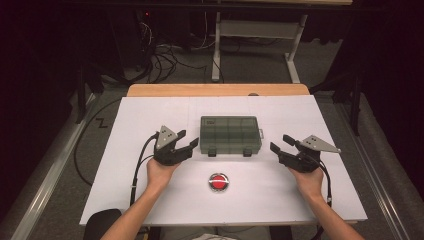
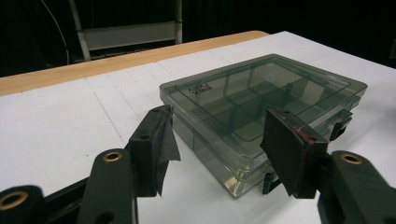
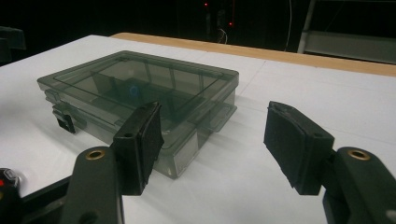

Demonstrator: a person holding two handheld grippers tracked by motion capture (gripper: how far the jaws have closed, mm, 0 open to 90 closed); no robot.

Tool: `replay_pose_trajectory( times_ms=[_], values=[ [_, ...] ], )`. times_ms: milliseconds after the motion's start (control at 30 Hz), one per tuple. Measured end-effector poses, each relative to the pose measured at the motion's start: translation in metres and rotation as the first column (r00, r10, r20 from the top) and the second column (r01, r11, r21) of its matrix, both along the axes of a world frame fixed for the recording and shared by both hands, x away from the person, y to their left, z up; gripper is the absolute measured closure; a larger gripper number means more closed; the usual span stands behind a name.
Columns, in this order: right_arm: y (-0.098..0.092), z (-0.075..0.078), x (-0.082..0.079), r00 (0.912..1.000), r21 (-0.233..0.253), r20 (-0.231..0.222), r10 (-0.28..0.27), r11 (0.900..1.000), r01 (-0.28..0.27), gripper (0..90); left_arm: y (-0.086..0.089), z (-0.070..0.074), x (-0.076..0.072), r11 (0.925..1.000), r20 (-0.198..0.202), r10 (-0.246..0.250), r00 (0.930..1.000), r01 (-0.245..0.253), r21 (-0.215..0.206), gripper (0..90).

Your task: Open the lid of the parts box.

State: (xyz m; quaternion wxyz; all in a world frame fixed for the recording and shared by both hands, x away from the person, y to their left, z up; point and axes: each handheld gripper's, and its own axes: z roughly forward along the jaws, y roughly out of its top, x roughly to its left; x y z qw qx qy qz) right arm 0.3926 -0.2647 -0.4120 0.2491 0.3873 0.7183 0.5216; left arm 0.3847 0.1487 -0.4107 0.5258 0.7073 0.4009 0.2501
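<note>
A smoky translucent compartment box (image 1: 230, 134) lies shut in the middle of the white table, its two dark latches facing the person. My left gripper (image 1: 188, 140) is held just left of the box, open, aimed at its near left corner (image 2: 243, 186). My right gripper (image 1: 280, 144) hovers a little right of the box, open, pointing toward its near right corner (image 3: 175, 163). Nothing is between either pair of jaws. The box (image 2: 261, 112) shows inner dividers through its lid, and the box (image 3: 140, 93) seems to hold nothing large.
A round red button in a silver ring (image 1: 218, 181) sits near the front edge, between my hands. The white table top (image 1: 140, 115) ends in a wooden strip (image 1: 218, 90) at the far side. Cables and a metal frame (image 1: 255, 35) stand on the floor behind.
</note>
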Motion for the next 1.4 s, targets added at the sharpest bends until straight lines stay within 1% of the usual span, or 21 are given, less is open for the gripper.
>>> replay_pose_trajectory(
  times_ms=[133, 300, 467, 700, 967, 1100, 1200, 1333, 1400],
  values=[
    [0.006, 0.002, 0.004, 0.9999, 0.0, 0.004, 0.011, 1.0, -0.011, 38.8, -0.002, 0.001, 0.003, 1.0, 0.004, -0.001, 1.0, 0.001, -0.001, 43.0],
    [0.013, 0.002, 0.01, 0.9998, -0.007, -0.003, 0.018, 1.0, -0.018, 39.1, -0.004, 0.001, 0.007, 1.0, 0.0, -0.002, 1.0, 0.002, 0.002, 43.0],
    [0.018, 0.0, 0.013, 0.9996, -0.008, -0.013, 0.024, 1.0, -0.024, 39.4, -0.009, 0.0, 0.01, 1.0, -0.001, -0.007, 1.0, 0.007, 0.0, 43.0],
    [0.023, 0.003, 0.018, 0.9996, -0.003, -0.008, 0.026, 1.0, -0.026, 39.9, -0.015, 0.0, 0.015, 0.9998, -0.009, -0.017, 0.9998, 0.017, 0.003, 43.1],
    [0.027, 0.006, 0.025, 0.9987, -0.012, -0.042, 0.028, 1.0, -0.028, 42.3, -0.023, 0.003, 0.02, 0.9995, -0.014, -0.031, 0.9994, 0.031, 0.008, 43.8],
    [0.03, 0.009, 0.027, 0.9984, -0.021, -0.047, 0.033, 0.999, -0.034, 43.2, -0.025, 0.005, 0.022, 0.9991, -0.029, -0.039, 0.9988, 0.039, 0.018, 44.9],
    [0.032, 0.011, 0.029, 0.9974, -0.032, -0.061, 0.04, 0.999, -0.042, 43.7, -0.026, 0.007, 0.024, 0.9982, -0.042, -0.043, 0.9982, 0.044, 0.041, 46.1],
    [0.033, 0.015, 0.033, 0.994, -0.05, -0.102, 0.04, 0.998, -0.045, 45.4, -0.027, 0.01, 0.024, 0.9967, -0.056, -0.045, 0.9974, 0.049, 0.065, 48.6],
    [0.033, 0.016, 0.033, 0.9927, -0.063, -0.114, 0.039, 0.997, -0.047, 46.7, -0.027, 0.01, 0.024, 0.9954, -0.065, -0.046, 0.9968, 0.052, 0.08, 49.7]
  ],
)
